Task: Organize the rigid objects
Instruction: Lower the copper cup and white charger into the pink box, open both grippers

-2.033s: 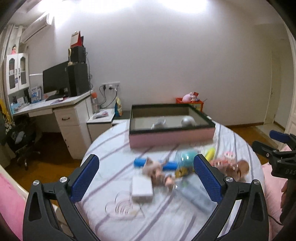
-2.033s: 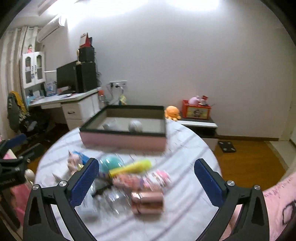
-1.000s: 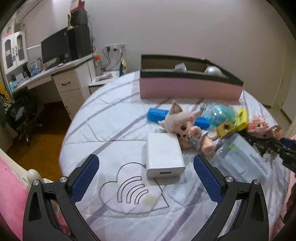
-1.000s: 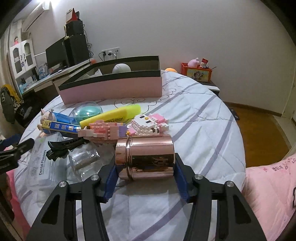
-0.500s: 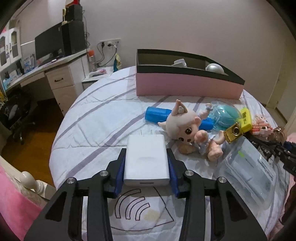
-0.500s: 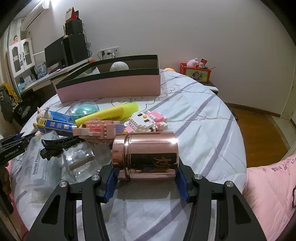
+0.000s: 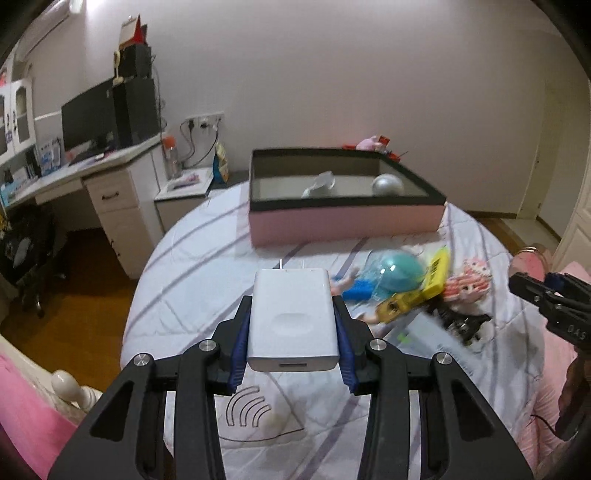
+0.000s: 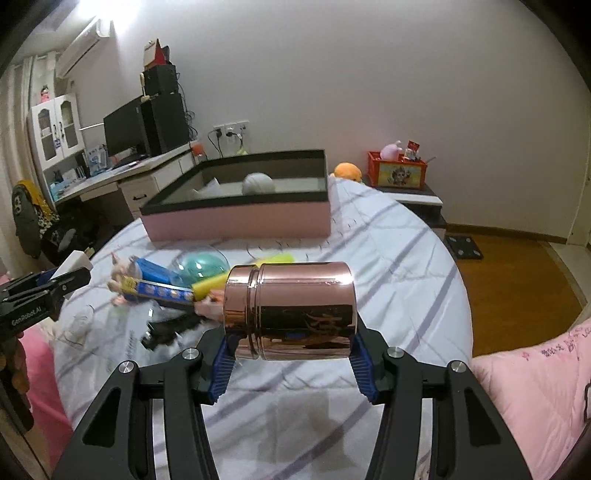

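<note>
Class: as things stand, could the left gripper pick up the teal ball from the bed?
Probably not yet: the left gripper is shut on the white charger. Nothing blocks the way to the teal ball, but the charger must go first.

You have dim, warm light from a ceiling glare point(image 8: 110, 11) at upper left. Fisheye bending and dark corners frame both views; the toy pile point(image 7: 406, 284) is motion-blurred.

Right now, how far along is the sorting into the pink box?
Done: two pale items already lie in the pink box. In hand: the left claw grips the white charger, and the right claw grips the copper canister. Left: the toy pile on the bed.
</note>
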